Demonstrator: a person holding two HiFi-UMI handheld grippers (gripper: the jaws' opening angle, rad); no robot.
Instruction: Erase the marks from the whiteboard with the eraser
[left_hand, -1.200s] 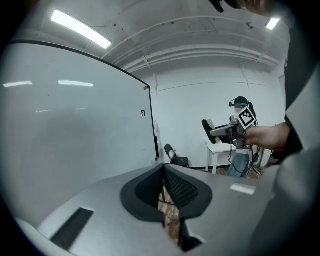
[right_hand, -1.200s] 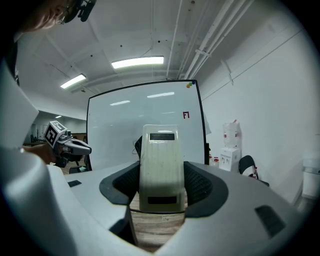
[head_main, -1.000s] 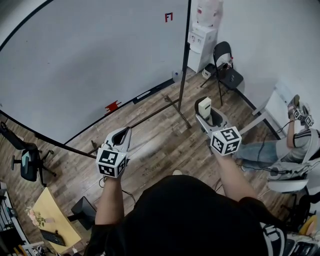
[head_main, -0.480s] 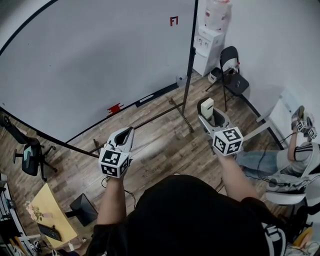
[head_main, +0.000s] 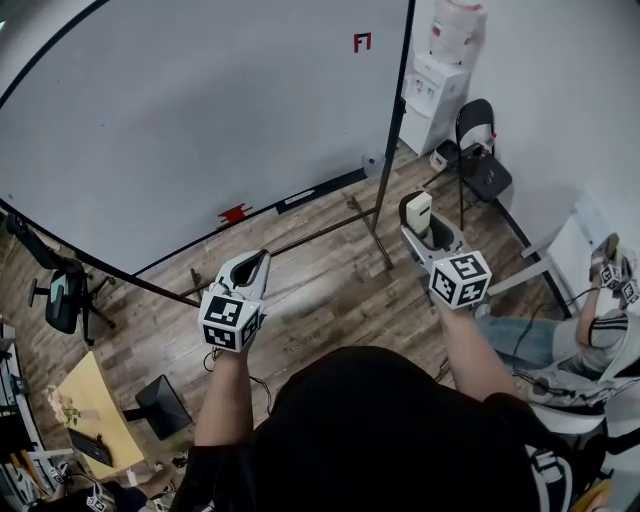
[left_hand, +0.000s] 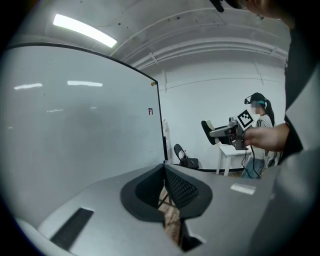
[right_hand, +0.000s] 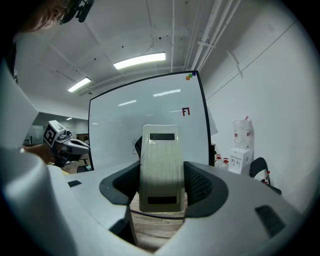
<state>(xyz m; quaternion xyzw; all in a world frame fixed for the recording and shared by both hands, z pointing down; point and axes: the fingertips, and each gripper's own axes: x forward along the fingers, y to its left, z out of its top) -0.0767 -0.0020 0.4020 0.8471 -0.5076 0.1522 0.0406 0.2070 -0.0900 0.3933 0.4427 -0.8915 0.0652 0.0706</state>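
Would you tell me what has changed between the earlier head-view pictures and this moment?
Very little. The whiteboard, its red mark and the water dispenser have slid rightward in the head view, so the head camera shifted. Nothing was taken or let go. The right gripper still holds the eraser between its fingers, and the left gripper stays shut and empty.

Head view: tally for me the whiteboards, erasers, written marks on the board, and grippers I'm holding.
whiteboard: 1
eraser: 1
red mark: 1
grippers: 2, the left gripper and the right gripper
Total: 5
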